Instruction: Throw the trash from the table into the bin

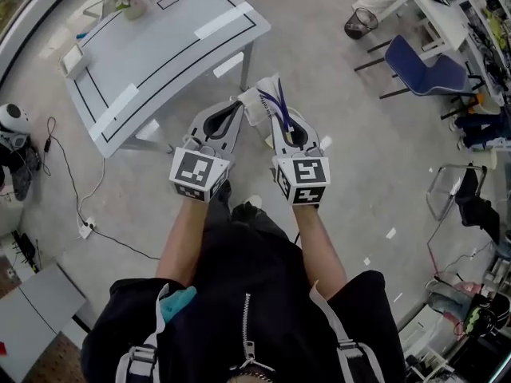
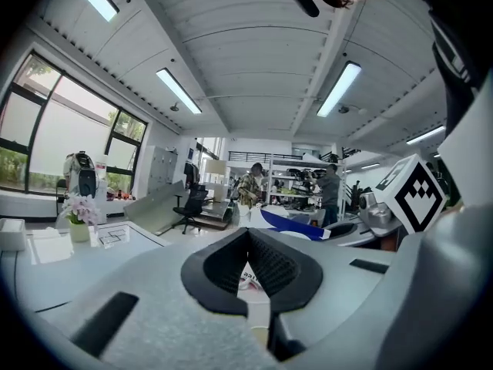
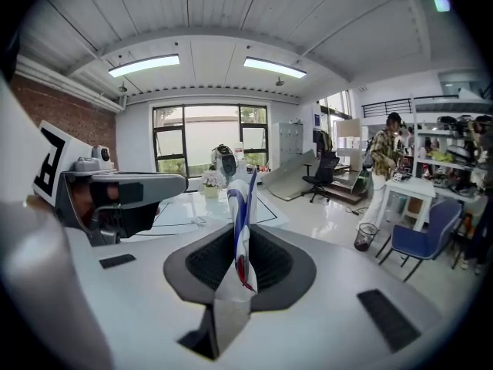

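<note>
The person's two bare forearms are reaching forward side by side from a black zipped top, each hand carrying a gripper with a marker cube at its back. The right gripper (image 3: 239,262) is pinching a flattened white plastic wrapper with blue stripes and a red mark (image 3: 240,210). Its dark pads are closing on the wrapper's lower part, while the upper end is standing up past the tips. In the head view this wrapper (image 1: 273,96) is sticking out ahead of the right gripper (image 1: 281,123), in the air above the pale floor. Just beside it, the left gripper (image 1: 238,110) is pointing the same way. In its own view the left gripper (image 2: 248,265) is clamping a small white scrap with red print (image 2: 253,277) in the narrow slit between its pads. Beyond the grippers, the grey rectangular table with black lines and white tape (image 1: 152,54) is standing to the left. The dark mesh bin (image 1: 361,24) is sitting well apart, near a blue chair (image 1: 427,70).
</note>
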The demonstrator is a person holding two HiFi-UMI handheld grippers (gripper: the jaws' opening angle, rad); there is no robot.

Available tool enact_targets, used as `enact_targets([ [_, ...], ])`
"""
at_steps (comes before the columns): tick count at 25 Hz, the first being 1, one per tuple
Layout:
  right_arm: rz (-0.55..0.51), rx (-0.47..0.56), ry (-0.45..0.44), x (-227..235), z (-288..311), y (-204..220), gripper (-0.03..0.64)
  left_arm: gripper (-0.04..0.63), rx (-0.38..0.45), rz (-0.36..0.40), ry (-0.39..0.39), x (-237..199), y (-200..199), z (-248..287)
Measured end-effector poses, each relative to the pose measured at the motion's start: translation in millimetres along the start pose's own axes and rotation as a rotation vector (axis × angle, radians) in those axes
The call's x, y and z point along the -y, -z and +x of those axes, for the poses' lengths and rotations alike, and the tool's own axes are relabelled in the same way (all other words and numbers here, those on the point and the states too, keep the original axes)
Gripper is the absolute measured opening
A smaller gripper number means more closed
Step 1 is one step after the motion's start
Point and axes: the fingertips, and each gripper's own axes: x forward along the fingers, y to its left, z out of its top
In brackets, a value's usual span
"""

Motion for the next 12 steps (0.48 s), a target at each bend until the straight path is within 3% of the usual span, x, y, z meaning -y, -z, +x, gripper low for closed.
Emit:
enact_targets([
  [7,0.073,0.008,0.098,51,-70,38,0.054,0.005,-0.036,0.015,0.106,86,16,19],
  [12,0.109,0.011,0.143,81,-108,60,0.054,0.005,-0.054,0.019,0.139,126,24,33],
])
